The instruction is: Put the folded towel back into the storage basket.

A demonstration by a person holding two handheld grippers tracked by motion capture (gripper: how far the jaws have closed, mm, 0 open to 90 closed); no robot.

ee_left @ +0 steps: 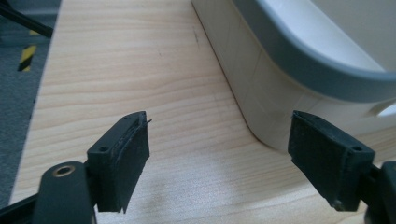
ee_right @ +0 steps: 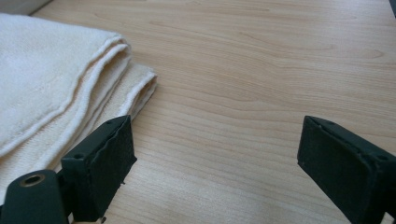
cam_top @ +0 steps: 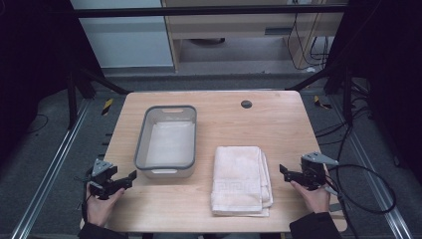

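Wooden counter (cam_top: pixel 278 124) from above: my left gripper (cam_top: pixel 130 177) waits beside the grey-rimmed bin (cam_top: pixel 169 142), my right gripper (cam_top: pixel 282 171) beside the folded towel (cam_top: pixel 241 179), probably staged for reaching. Left gripper view: fingers (ee_left: pixel 126 158) spread wide, empty, near the bin's corner. Right gripper view: fingers (ee_right: pixel 107 158) wide, empty, towel edge just beside.

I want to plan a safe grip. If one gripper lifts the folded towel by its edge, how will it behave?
The towel is soft folded cloth, so it will probably sag and unfold. Its layered edges look loose and may separate. It is likely light and will not roll.
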